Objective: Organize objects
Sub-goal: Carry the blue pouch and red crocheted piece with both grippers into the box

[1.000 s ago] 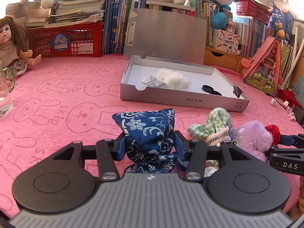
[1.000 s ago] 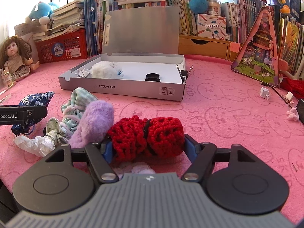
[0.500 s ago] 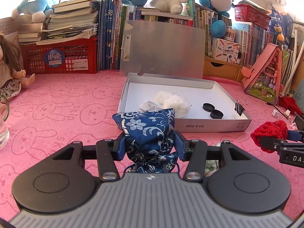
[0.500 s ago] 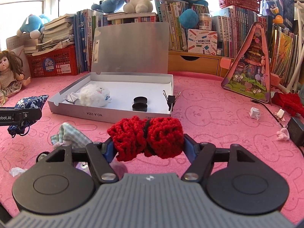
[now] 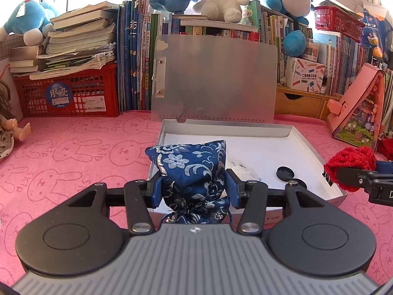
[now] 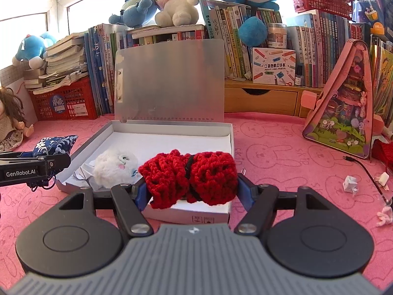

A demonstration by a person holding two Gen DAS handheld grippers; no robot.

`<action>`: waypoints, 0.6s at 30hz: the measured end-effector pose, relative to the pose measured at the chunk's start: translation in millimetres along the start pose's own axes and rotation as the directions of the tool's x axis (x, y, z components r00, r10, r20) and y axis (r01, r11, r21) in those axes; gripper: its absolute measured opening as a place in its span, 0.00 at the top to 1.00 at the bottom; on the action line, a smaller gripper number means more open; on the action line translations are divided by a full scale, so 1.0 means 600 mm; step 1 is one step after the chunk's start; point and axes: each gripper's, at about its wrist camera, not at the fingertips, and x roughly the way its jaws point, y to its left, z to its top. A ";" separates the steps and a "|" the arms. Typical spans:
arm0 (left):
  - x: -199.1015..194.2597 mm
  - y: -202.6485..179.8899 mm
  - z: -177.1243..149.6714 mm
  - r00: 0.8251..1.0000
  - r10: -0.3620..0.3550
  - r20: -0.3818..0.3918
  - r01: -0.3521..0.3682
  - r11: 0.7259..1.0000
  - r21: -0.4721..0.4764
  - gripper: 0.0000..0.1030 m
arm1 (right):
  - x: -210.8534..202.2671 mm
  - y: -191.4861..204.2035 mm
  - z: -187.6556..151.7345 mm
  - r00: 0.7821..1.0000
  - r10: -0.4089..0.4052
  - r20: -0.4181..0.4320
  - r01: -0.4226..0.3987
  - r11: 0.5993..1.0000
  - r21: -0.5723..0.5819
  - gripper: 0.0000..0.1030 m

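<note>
Carrying two soft things to the box (image 5: pixel 326 167) is the step in hand, by my reading: both are clamped and held in the air at its near wall, neither yet set down.

The left hand-held gripper (image 5: pixel 192 188) is closed on a blue pouch (image 5: pixel 190 169), its pads pressing the pouch's waist so the wide end stands up and the drawstring end hangs toward the camera. The pouch sits over the box's near left corner.

The right hand-held gripper (image 6: pixel 192 186) is closed on a red knit bundle (image 6: pixel 189 178), gripped across its length, with a black band round its middle. The bundle hangs over the box's near right part.

Inside the box lie a white plush (image 6: pixel 114 167) at the near left, some crumpled paper beside it, and two black discs (image 5: pixel 286 173) toward the right.

The next move probably calls for lowering each thing onto bare box floor, clear of the plush and discs, then opening the jaws. The two grippers are near each other, so they need room to part.
</note>
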 end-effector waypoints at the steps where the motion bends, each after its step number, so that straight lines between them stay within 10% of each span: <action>1: 0.008 0.000 0.006 1.000 -0.002 0.002 0.002 1.000 -0.002 0.45 | 0.006 0.001 0.006 1.000 0.004 0.000 -0.004 1.000 0.000 0.31; 18: 0.136 0.015 0.051 0.998 0.020 -0.065 -0.024 0.998 -0.052 0.45 | 0.141 0.019 0.037 0.996 0.006 -0.091 -0.004 1.000 0.026 0.31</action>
